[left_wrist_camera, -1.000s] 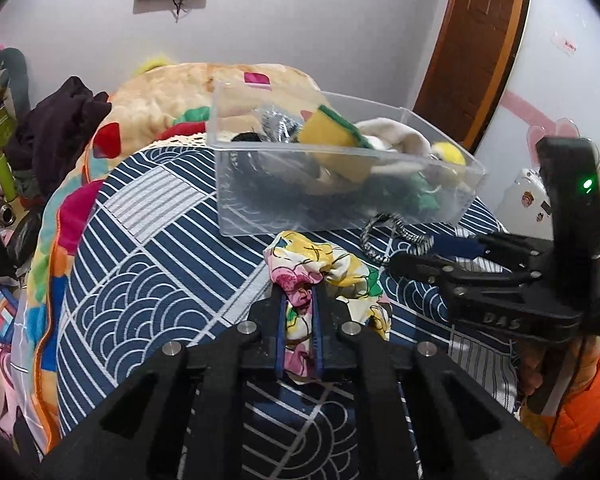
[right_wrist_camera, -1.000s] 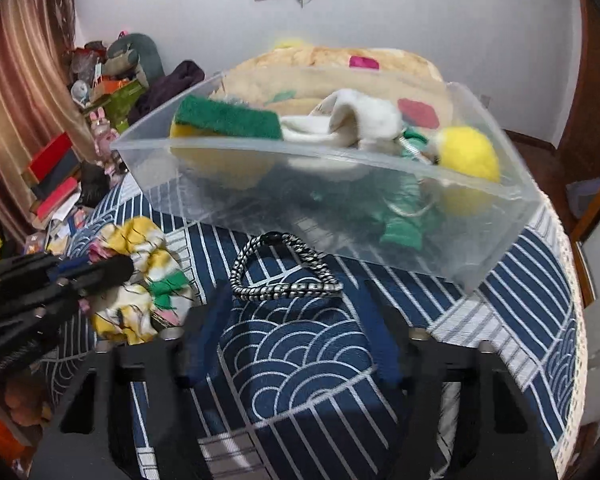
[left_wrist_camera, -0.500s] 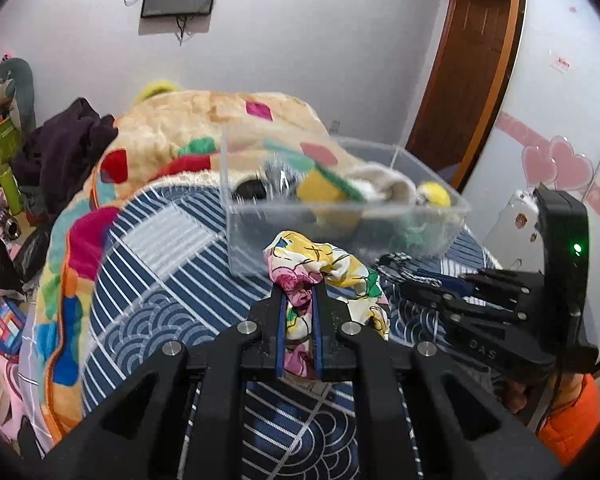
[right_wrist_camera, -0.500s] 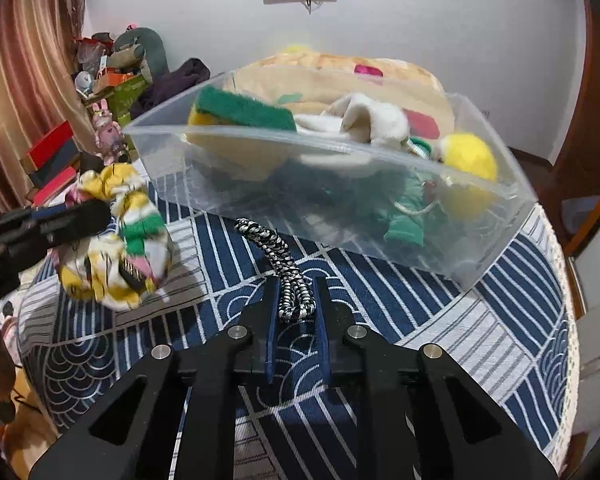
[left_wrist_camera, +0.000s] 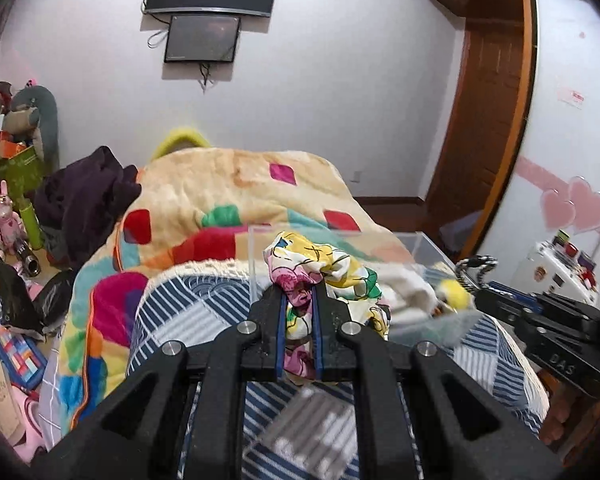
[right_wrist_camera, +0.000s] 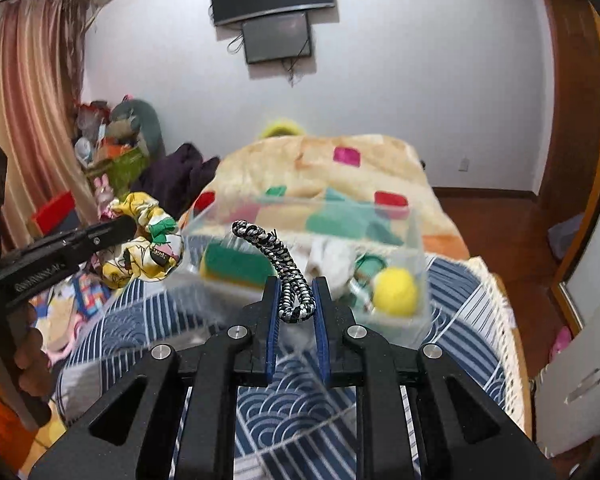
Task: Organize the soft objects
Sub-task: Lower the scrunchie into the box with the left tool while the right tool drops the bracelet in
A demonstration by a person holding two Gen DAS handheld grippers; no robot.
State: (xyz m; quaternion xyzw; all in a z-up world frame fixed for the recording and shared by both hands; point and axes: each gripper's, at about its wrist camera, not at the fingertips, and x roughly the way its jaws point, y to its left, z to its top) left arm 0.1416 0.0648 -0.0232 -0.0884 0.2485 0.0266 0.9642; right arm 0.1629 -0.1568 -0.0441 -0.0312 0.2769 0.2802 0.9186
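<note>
Gripping floral scrunchie in left tool, right tool clamping braided hair tie, "DAS" lettering.

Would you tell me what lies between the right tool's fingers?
In the right wrist view, the black-and-white hair tie stands pinched in the right tool.

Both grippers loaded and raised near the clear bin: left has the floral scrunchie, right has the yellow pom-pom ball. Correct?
Not quite. The right gripper holds the black-and-white braided hair tie, as the right wrist view shows. The yellow pom-pom ball sits in the clear plastic bin. The left gripper does hold the floral fabric scrunchie.
</note>
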